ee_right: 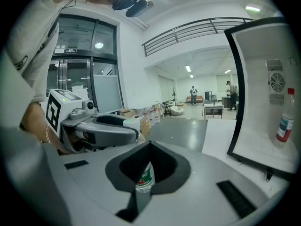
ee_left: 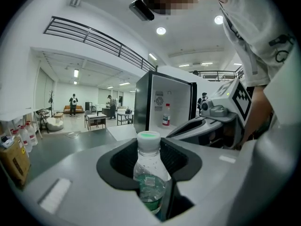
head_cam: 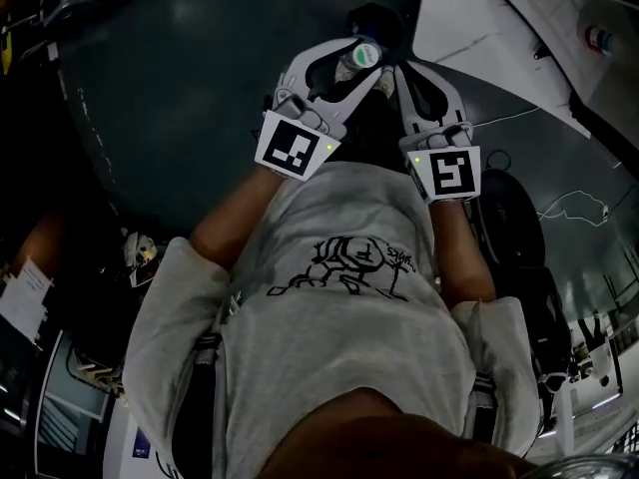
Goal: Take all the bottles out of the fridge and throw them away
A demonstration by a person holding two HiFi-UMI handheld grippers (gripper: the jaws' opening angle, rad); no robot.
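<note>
My left gripper [head_cam: 344, 68] is shut on a clear bottle [ee_left: 149, 171] with a white and green cap, gripped at its body, upright. Close to its right, my right gripper [head_cam: 399, 80] is shut on a second small bottle [ee_right: 145, 179] with a green and red label, of which only a part shows in the jaw notch. The white fridge [ee_left: 169, 105] stands open ahead. One bottle with a red cap [ee_right: 284, 121] stands on its shelf, also visible from the left gripper view as the red-capped bottle [ee_left: 166, 115]. Both grippers are outside the fridge, side by side.
The fridge door [head_cam: 479, 23] swings open at the upper right in the head view. A dark round object [head_cam: 374, 20] lies just beyond the grippers. Cardboard boxes [ee_left: 14, 159] and jugs [ee_left: 29, 133] line the left wall. Cables [head_cam: 574, 208] trail on the floor.
</note>
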